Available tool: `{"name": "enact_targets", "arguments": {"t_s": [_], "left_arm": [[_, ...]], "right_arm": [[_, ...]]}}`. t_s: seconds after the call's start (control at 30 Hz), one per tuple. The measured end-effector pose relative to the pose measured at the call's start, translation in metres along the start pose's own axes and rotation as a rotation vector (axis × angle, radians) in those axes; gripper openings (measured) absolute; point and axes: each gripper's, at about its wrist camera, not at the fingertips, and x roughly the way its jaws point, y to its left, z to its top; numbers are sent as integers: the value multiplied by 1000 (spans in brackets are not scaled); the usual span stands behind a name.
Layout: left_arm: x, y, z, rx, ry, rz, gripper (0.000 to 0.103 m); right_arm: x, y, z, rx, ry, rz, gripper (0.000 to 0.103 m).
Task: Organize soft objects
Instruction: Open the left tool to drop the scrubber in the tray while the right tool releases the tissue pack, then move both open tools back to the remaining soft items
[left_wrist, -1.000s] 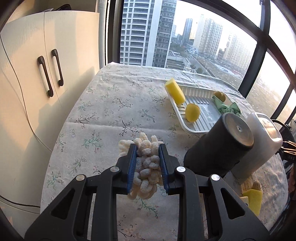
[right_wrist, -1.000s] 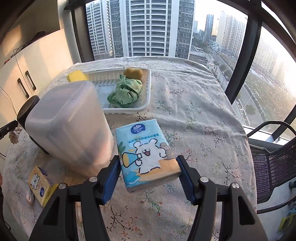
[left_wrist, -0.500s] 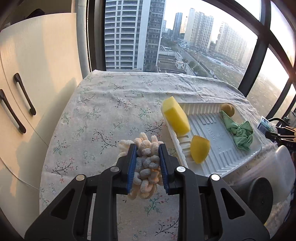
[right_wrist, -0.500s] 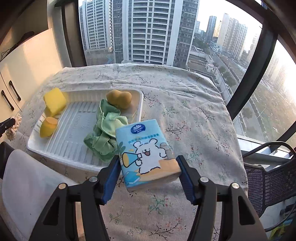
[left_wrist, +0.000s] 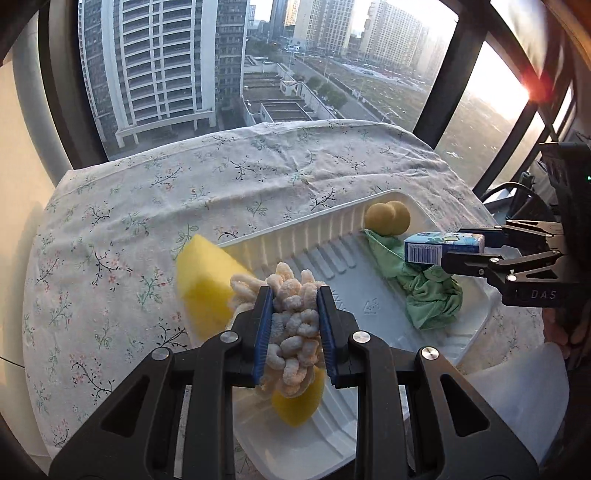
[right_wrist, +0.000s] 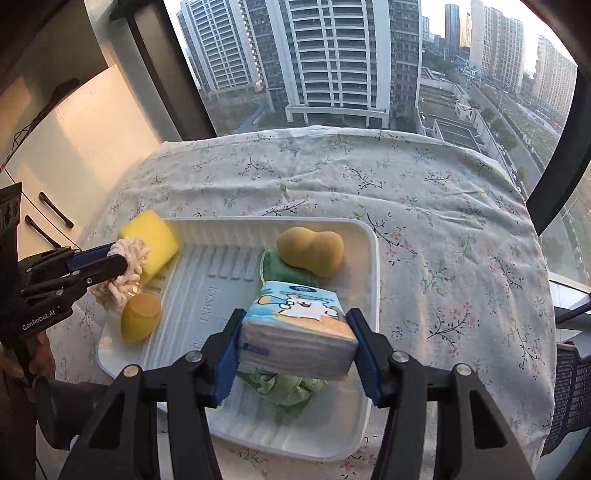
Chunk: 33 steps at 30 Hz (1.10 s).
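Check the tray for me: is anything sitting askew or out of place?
Yes. The yellow block sponge is propped over the white tray rim at its corner, tilted, partly outside rather than flat inside. The green cloth lies crumpled. Nothing looks spilled or damaged.

You hold a cream chenille bundle (left_wrist: 293, 325) and a tissue pack (right_wrist: 297, 328) over the white tray (right_wrist: 369, 280), where sponges and green cloth (left_wrist: 430, 291) lie.

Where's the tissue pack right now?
In the right tongs, the tissue pack is held over the green cloth in the tray.
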Motion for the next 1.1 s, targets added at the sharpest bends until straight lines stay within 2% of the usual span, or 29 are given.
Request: {"name": "enact_targets", "arguments": {"t_s": [0.2,0.3,0.43,0.6,0.87,1.1], "left_arm": [[21,-9,2,33,77,-49,25],[26,-14,2,68,108,-38,26],[21,-17,3,98,104,-20,27],[8,-12,9,91,63,37,31],[-38,21,2,-53,-60,51,41],[-77,48,-41,-170,-112,105,43]], "right_arm": [[16,-6,-12,45,63,53,57],[16,-9,-16,56,67,69,58],[15,-9,-17,62,74,77,58],[5,-8,-19,75,59,99,71],[-28,-7,-39,82,19,118,73],[-50,-20,-70,121,0,84,73]]}}
